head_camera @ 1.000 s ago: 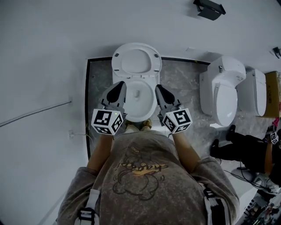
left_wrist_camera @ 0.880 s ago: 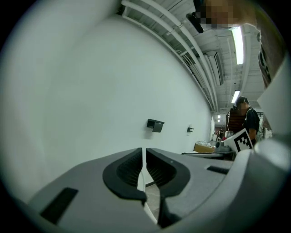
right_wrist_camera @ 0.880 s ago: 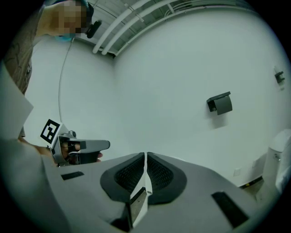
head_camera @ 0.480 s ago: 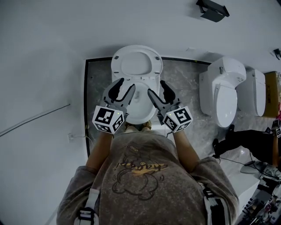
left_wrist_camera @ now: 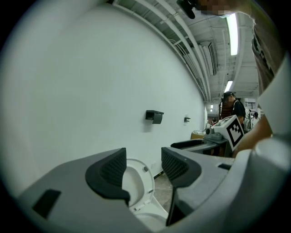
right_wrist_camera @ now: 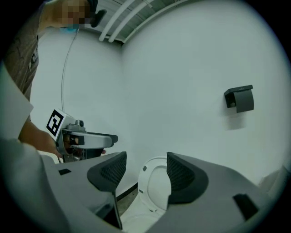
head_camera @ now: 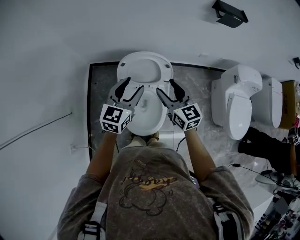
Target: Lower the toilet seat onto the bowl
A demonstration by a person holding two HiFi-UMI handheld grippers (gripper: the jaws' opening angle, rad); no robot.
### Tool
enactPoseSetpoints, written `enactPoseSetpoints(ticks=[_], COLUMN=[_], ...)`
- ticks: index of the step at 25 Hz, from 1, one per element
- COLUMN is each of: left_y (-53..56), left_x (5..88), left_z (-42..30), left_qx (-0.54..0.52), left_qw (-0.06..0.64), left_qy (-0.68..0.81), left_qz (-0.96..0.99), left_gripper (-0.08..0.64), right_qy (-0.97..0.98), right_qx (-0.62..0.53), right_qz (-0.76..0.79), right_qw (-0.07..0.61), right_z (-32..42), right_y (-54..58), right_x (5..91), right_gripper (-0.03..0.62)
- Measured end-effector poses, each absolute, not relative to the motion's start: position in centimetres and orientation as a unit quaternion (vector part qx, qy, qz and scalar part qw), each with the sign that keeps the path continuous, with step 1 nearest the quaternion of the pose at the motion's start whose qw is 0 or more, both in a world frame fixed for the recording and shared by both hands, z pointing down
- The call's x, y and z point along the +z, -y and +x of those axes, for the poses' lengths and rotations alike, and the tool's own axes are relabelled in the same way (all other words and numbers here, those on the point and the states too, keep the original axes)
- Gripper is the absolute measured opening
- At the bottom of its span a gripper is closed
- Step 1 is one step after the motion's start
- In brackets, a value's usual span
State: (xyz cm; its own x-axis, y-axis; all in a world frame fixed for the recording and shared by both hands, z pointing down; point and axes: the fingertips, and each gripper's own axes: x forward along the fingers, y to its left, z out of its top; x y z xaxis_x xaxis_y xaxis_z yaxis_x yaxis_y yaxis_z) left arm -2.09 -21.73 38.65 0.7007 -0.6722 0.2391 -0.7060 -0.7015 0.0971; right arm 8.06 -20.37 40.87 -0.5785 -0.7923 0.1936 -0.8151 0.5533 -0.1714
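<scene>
A white toilet stands against the wall, and its seat [head_camera: 145, 69] is raised upright above the bowl [head_camera: 149, 115]. My left gripper [head_camera: 133, 90] hovers over the bowl's left side, just short of the seat. Its jaws are opening, with nothing between them. My right gripper [head_camera: 166, 90] hovers over the bowl's right side, its jaws also opening and empty. In the left gripper view the seat [left_wrist_camera: 136, 182] shows beyond the spread pads of the left gripper [left_wrist_camera: 143, 167]. In the right gripper view the seat [right_wrist_camera: 154, 186] stands beyond the right gripper [right_wrist_camera: 146, 170].
Two more white toilets [head_camera: 236, 105] [head_camera: 274, 101] stand to the right. A black holder [head_camera: 229, 13] hangs on the wall above. A person in black [head_camera: 272, 152] sits low at the right. The toilet rests on a dark marble pad [head_camera: 101, 93].
Both grippers went from shut to wide open. Both moved forward over the bowl toward the raised seat.
</scene>
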Motion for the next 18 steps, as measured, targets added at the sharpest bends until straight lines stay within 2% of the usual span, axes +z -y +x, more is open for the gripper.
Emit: enactPoseSetpoints(ticks=[18], left_y=[36.7], left_x=[50.5], left_z=[-0.6], left_qx=[0.19], left_qw=[0.069], left_qy=[0.365], left_qz=[0.909], left_gripper=[0.238], right_qy=[0.887], right_qx=[0.102], right_qz=[0.427], right_qw=[0.144], right_z=[7.6], right_y=[34.5], right_x=[50.6], right_gripper=[0.273])
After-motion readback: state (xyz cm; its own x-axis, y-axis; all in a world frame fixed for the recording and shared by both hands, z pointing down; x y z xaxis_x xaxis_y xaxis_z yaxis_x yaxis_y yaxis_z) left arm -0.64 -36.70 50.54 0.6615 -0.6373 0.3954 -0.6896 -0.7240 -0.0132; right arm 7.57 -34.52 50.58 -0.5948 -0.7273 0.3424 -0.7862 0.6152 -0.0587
